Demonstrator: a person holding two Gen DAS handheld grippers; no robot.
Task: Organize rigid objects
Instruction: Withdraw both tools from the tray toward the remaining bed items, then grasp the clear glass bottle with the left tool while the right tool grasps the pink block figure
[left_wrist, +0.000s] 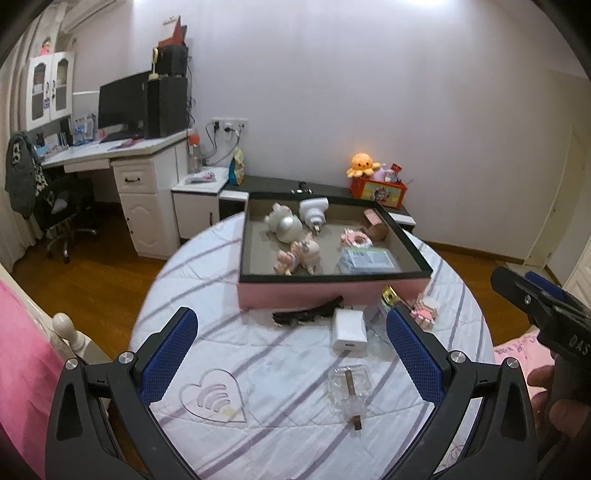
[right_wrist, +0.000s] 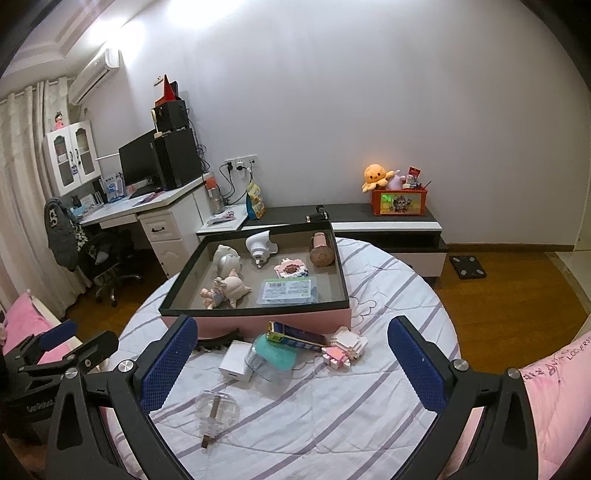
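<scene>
I hold my left hand-held gripper (left_wrist: 291, 354) wide open with nothing between its blue pads, and my right hand-held gripper (right_wrist: 291, 363) is spread just as wide and also empty; both hover low over the round bench (right_wrist: 369, 406) with its striped cloth. At the far side of the bench sits one pink box (right_wrist: 255, 291) with a dark rim, and I count six things in it: a white figurine (right_wrist: 227, 260), a white plug adapter (right_wrist: 260, 245), a brown cylinder (right_wrist: 322, 249), a pink block piece (right_wrist: 291, 268), a pig-like doll (right_wrist: 227, 290) and a flat packet with a label (right_wrist: 288, 291). Outside the box, on the cloth in front of it, I count one white charger cube (right_wrist: 236, 362), one clear glass piece with a dark rod through it (right_wrist: 216, 408), one dark hair clip (left_wrist: 306, 314), one pink block figure (right_wrist: 343, 350), one blue and gold carton (right_wrist: 295, 334) leaning on one teal-lidded clear container (right_wrist: 273, 356), and one clear heart-shaped plate (left_wrist: 214, 398). In the right wrist view the hair clip is mostly hidden behind my left finger, and in the left wrist view the carton and container are cut off by my right finger. The packet's label is too small to read.
</scene>
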